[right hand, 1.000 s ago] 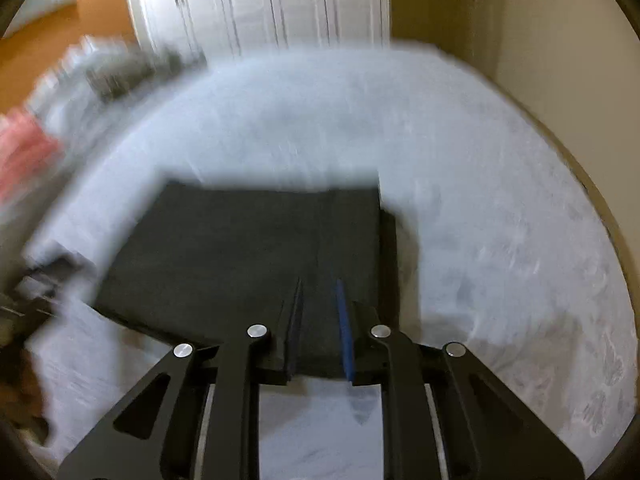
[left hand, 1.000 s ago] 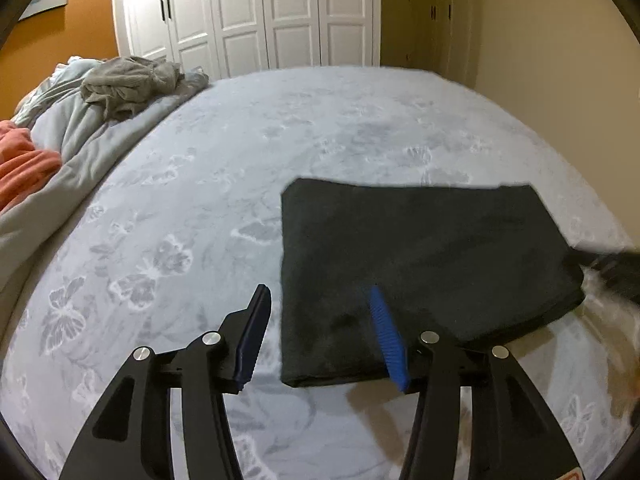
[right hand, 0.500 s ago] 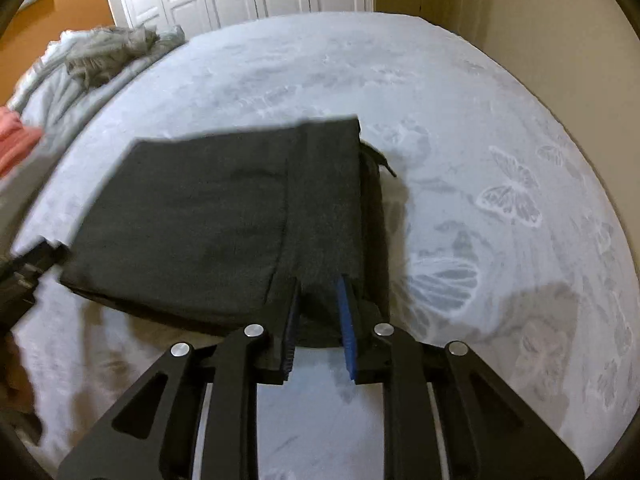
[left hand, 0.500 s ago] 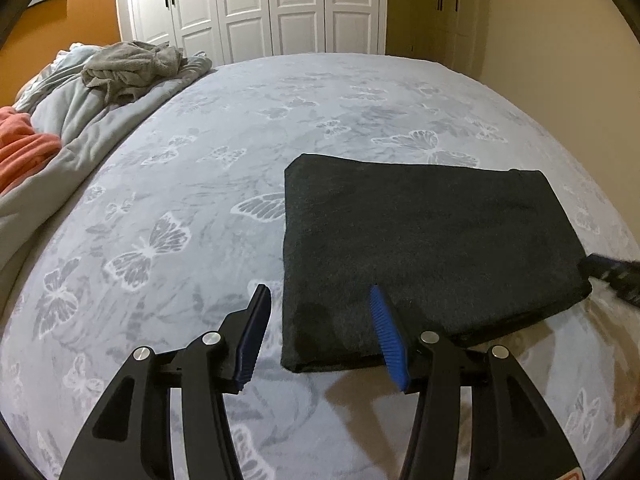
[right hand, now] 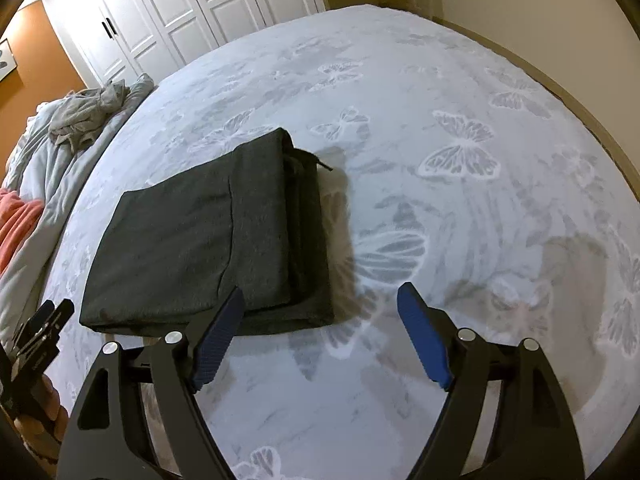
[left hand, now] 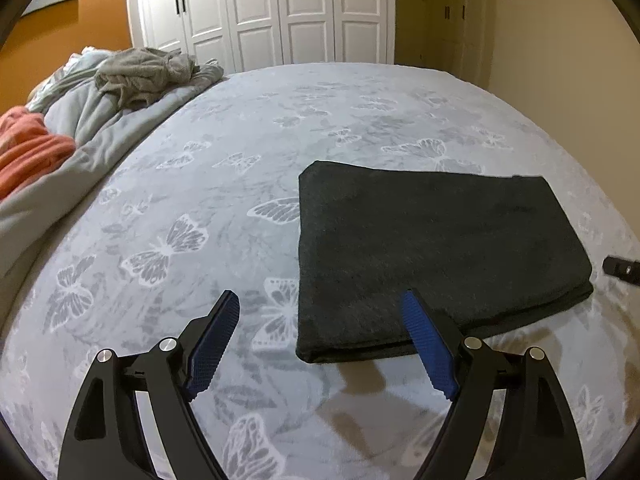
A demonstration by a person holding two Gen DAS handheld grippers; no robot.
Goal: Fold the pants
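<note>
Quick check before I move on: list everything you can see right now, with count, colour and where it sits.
pants: one, dark grey, folded flat on the bed, drawstring end toward the right gripper
bed cover: one, pale grey with butterfly print, under the pants
blanket: one, light grey, bunched along the bed's far left side
grey garment: one, crumpled on the blanket
orange cloth: one, left edge
wardrobe: white doors, behind the bed
left gripper: black, blue pads, jaws opening, nothing held
right gripper: same, jaws opening, beside the pants
</note>
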